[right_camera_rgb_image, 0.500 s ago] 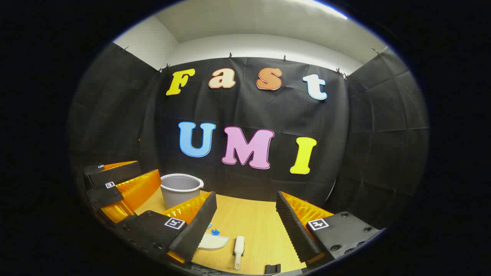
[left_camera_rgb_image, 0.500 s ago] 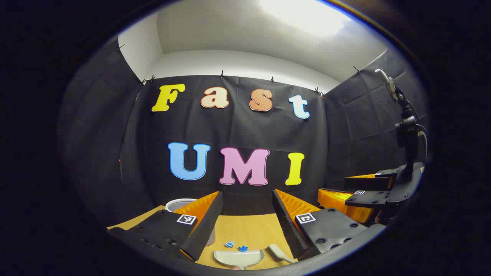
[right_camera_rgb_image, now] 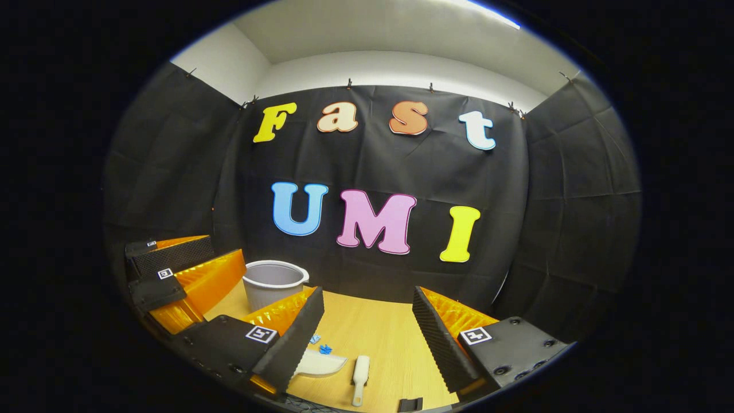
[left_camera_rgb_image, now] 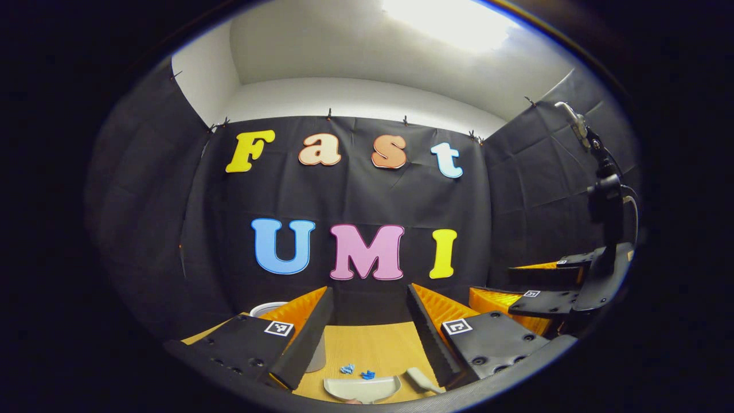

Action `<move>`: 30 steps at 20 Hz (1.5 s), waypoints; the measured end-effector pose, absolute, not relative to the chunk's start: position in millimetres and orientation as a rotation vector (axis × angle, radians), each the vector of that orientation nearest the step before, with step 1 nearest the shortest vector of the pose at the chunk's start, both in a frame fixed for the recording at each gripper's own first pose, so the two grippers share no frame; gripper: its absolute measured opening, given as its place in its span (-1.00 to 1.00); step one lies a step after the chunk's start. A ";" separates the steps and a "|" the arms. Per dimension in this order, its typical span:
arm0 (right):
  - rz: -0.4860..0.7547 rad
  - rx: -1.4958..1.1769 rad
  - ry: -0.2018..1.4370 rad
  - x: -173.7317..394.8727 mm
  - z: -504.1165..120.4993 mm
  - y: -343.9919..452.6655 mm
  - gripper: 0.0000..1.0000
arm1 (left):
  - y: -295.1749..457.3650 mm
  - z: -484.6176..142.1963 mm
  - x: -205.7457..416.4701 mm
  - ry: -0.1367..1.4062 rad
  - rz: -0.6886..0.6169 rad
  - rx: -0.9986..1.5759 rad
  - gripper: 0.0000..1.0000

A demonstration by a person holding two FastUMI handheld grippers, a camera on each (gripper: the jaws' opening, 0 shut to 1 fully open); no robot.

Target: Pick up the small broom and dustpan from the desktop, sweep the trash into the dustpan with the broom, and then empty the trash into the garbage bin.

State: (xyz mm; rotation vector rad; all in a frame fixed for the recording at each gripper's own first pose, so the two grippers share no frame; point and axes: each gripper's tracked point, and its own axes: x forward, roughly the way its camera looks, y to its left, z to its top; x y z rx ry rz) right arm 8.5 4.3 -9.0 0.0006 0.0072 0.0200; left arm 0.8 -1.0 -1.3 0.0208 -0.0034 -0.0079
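The left gripper [left_camera_rgb_image: 367,327] hangs wide open and empty above the near edge of the desk [left_camera_rgb_image: 367,344], and the dustpan [left_camera_rgb_image: 361,388] lies straight below between its fingers, mouth toward the blue trash [left_camera_rgb_image: 355,371] just beyond it. The right gripper [right_camera_rgb_image: 367,338], also wide and empty, has the broom [right_camera_rgb_image: 359,373] lying just below and slightly left, long axis running near to far, handle nearest. So each tool likely falls to the gripper over it; the bin [right_camera_rgb_image: 273,284] stands far left, nearer the left gripper.
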 end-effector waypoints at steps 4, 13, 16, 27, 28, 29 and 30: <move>0.007 -0.008 0.012 11.5 -12.5 -4.3 0.99 | -1.8 -1.7 3.5 -0.006 -0.024 0.033 0.53; -0.020 0.002 0.031 22.5 -18.5 -12.9 0.99 | -6.2 -7.1 4.4 0.026 -0.029 0.006 0.53; -0.017 0.008 0.042 24.8 -23.1 -9.3 0.99 | -1.6 -11.6 2.9 0.045 -0.024 0.024 0.53; -0.026 0.005 0.065 22.9 -33.9 4.0 0.99 | -0.4 -19.7 -3.4 0.086 -0.033 0.027 0.53; -0.029 0.006 0.068 22.5 -35.2 4.3 0.99 | -1.0 -20.6 -5.2 0.091 -0.035 0.025 0.53; -0.032 0.007 0.071 22.9 -36.3 4.5 0.99 | -1.5 -21.8 -5.6 0.097 -0.038 0.022 0.53; -0.035 0.008 0.074 23.1 -37.6 5.4 0.99 | -1.9 -23.0 -5.9 0.103 -0.040 0.021 0.53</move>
